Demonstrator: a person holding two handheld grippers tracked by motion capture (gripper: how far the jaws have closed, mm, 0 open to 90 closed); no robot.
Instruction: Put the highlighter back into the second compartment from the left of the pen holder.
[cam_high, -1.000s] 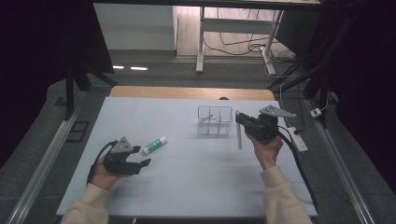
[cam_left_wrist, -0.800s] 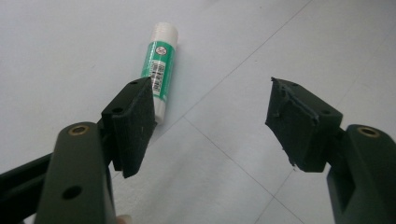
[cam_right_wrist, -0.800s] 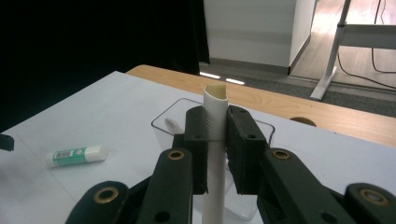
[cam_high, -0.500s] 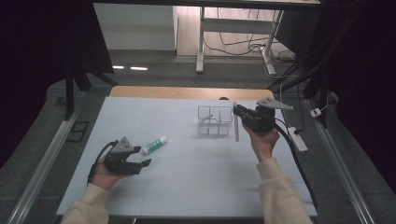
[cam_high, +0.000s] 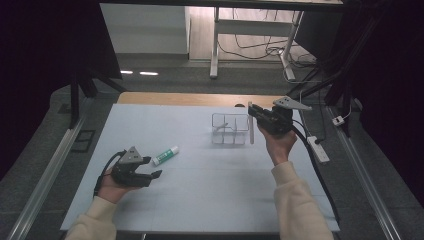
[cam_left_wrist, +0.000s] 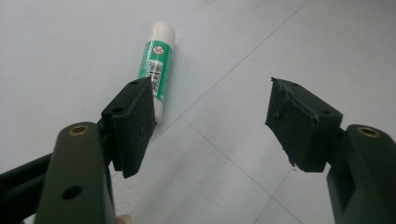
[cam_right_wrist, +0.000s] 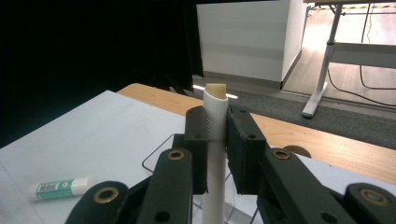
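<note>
Right hand-held gripper (cam_right_wrist: 216, 140) clamps a white tube (cam_right_wrist: 215, 154); left hand-held gripper (cam_left_wrist: 210, 126) gapes empty beside glue stick (cam_left_wrist: 158, 65)

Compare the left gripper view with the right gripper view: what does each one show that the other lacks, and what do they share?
Left gripper view alone: the left tool, its jaws open above the bare white table, nothing between them.

Right gripper view alone: the right tool shut on an upright white tube with a cream slanted tip, a clear wire-edged organizer just behind it, the table's wooden edge and the floor beyond.

Both: the green-labelled glue stick lying on the white surface.
</note>
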